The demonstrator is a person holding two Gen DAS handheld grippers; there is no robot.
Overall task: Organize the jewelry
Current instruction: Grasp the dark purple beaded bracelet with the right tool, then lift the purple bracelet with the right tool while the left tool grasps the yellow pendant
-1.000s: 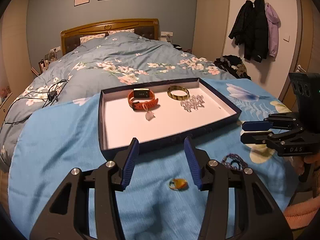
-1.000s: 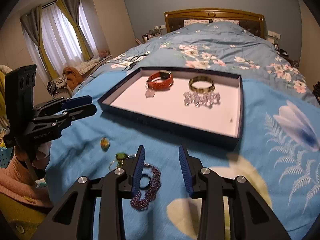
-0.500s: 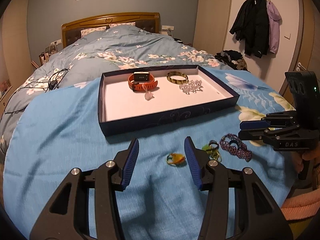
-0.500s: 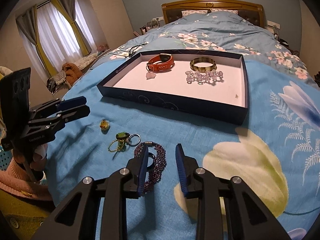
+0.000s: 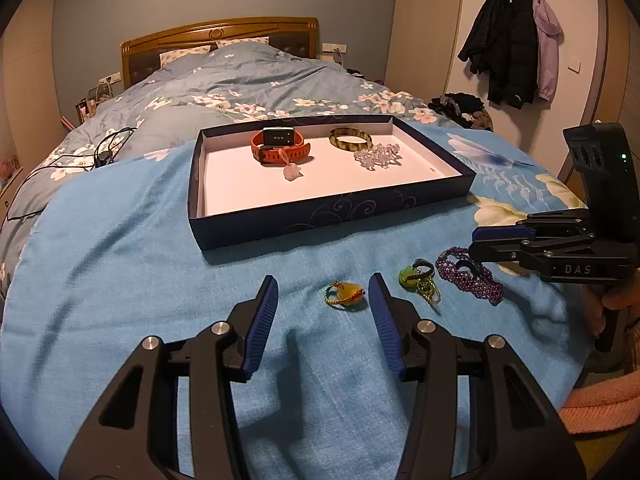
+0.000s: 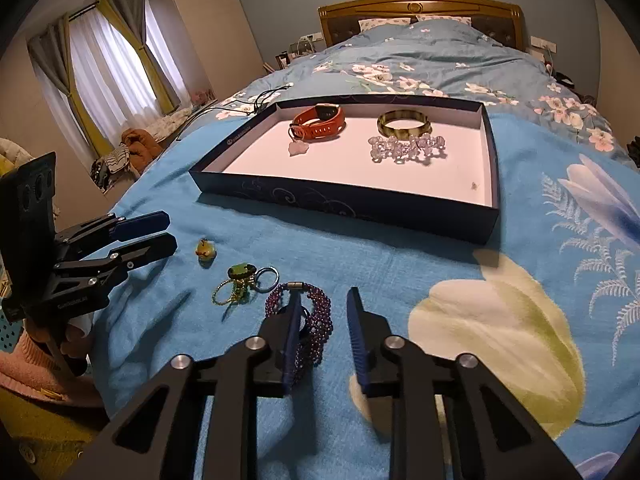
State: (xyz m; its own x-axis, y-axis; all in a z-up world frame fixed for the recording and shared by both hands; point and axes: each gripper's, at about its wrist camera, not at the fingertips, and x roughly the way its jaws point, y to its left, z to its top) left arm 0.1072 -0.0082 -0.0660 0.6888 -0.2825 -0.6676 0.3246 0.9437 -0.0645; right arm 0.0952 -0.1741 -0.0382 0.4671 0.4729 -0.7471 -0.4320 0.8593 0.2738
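While 4 pieces already lie in the navy tray at upper centre of both views, namely an orange smartwatch, a pale pendant, an amber bangle and a clear bead bracelet, 3 remain loose on the blue blanket of the bed, in front of the tray. Judged from this, sorting is about half done.

Left gripper, lower centre of its own view, stands part open and holds nothing; the small yellow charm lies between its fingers, nearer the right one, untouched. That framing suggests a pick in preparation.

Right gripper has just been closing, yet its jaws remain apart and empty. The purple bead bracelet lies at its left finger, partly behind it, not squarely within the gap; contact cannot be told. A green charm with rings lies just left of the bracelet, between the 2 grippers.
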